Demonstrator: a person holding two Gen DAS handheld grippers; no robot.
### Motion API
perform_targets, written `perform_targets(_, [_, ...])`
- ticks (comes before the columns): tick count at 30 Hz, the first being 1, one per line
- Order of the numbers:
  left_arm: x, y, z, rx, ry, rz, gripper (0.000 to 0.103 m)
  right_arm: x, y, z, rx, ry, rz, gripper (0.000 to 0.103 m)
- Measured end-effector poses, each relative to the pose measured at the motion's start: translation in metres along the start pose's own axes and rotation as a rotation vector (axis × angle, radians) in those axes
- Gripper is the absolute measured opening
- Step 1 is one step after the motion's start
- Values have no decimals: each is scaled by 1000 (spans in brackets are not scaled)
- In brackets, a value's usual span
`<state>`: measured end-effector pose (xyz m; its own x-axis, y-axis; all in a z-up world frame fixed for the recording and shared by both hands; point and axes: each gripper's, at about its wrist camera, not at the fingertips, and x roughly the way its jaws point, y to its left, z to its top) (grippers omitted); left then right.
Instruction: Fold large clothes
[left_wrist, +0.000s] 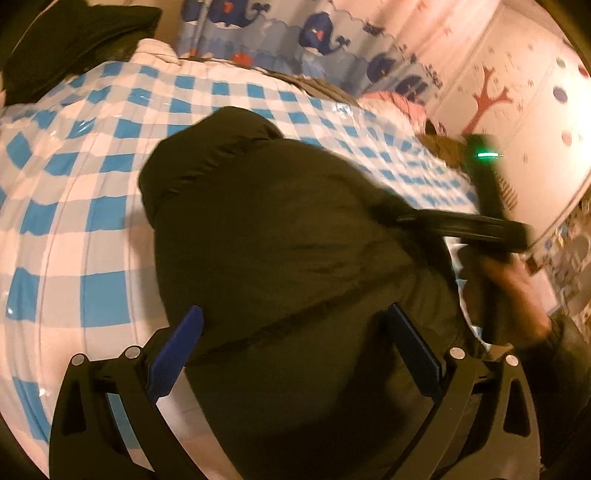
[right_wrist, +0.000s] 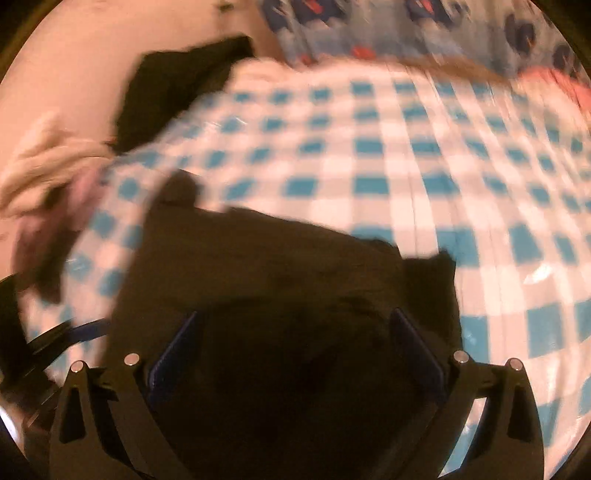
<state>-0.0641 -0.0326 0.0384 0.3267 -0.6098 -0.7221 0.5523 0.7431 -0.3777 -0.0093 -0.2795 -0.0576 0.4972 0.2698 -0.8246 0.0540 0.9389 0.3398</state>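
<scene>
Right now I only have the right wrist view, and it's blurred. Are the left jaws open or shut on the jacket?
Observer: Open. The left gripper has its jaws wide apart over the dark jacket, pinching nothing.
Operator: Jacket lying flat?
Observer: No. It sits bunched and creased on the checked cloth, with a rounded end pointing away.
Operator: Where's my right gripper from there?
Observer: The right gripper is at the jacket's right edge, held by a hand, with its green light lit.
</scene>
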Motion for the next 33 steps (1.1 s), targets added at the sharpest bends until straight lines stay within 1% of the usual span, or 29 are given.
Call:
perform_targets(1, [3, -4, 0, 15, 3, 11, 95, 18, -19, -7, 76, 17, 74, 97])
perform_targets(2, [5, -6, 0, 28, 1, 13, 95, 24, -26, -14, 113, 10, 107, 97])
perform_targets(3, [5, -9, 0, 39, 0, 13, 95, 25, -32, -17, 127, 7, 114, 97])
perform_targets(5, [8, -13, 1, 51, 12, 22, 95, 19, -31, -18, 104, 33, 97, 97])
perform_targets(6, [9, -13, 2, 46, 15, 23, 95, 8, -30, -17, 99, 46, 85, 96])
perform_targets(7, [8, -12, 1, 39, 19, 24, 95, -3, -29, -19, 99, 36, 76, 96])
perform_targets(10, [3, -9, 2, 22, 13, 17, 95, -56, -20, -35, 45, -67, 112, 96])
perform_targets(11, [0, -7, 2, 11, 6, 5, 95, -67, -18, -41, 24, -84, 116, 96])
perform_targets(12, [-1, -6, 2, 4, 3, 1, 95, -84, -13, -55, -20, -103, 110, 96])
perform_targets(13, [-4, -4, 2, -5, -2, 0, 95, -92, -10, -65, -55, -108, 94, 96])
perform_targets(14, [-5, -3, 2, -10, -6, 1, 95, -95, -6, -77, -89, -102, 60, 96])
perform_targets(15, [-6, -3, 2, -17, -9, 3, 95, -85, -3, -93, -130, -45, -11, 96])
perform_targets(16, [-6, -2, 2, -22, -10, 2, 95, -70, -4, -104, -148, 19, -47, 96])
perform_targets(17, [-5, -1, 3, -32, -9, -4, 95, -60, -6, -110, -140, 54, -35, 96])
perform_targets(19, [-4, 1, 3, -48, -8, -6, 95, -55, -19, -115, -58, 76, 4, 96])
perform_targets(21, [-7, 6, 1, -71, -10, 0, 95, -68, -21, -113, -16, 51, 42, 96])
perform_targets(23, [-14, 13, -1, -87, -21, 18, 95, -86, -20, -120, 0, 19, 78, 96])
perform_targets(24, [-17, 16, 0, -96, -29, 22, 95, -94, -22, -125, 9, -1, 76, 96])
perform_targets(25, [-21, 21, 0, -113, -39, 22, 95, -96, -24, -132, 20, 0, 62, 96])
perform_targets(26, [-26, 28, 0, -139, -49, 20, 95, -92, -26, -138, 25, 30, 53, 96])
perform_targets(27, [-28, 34, 0, -162, -53, 23, 95, -80, -30, -144, 34, 96, 67, 96])
perform_targets(28, [-29, 40, -1, -185, -54, 33, 95, -78, -33, -146, 45, 115, 78, 96])
perform_targets(29, [-30, 47, -1, -218, -49, 53, 95, -84, -34, -144, 51, 94, 67, 96])
perform_targets(31, [-29, 56, -3, -257, -38, 67, 95, -100, -30, -136, 42, 19, 37, 96])
perform_targets(32, [-27, 61, -5, -275, -26, 78, 95, -112, -25, -128, 32, -32, 26, 96])
perform_targets(33, [-26, 65, -6, -285, -15, 92, 95, -118, -21, -122, 24, -60, 22, 96])
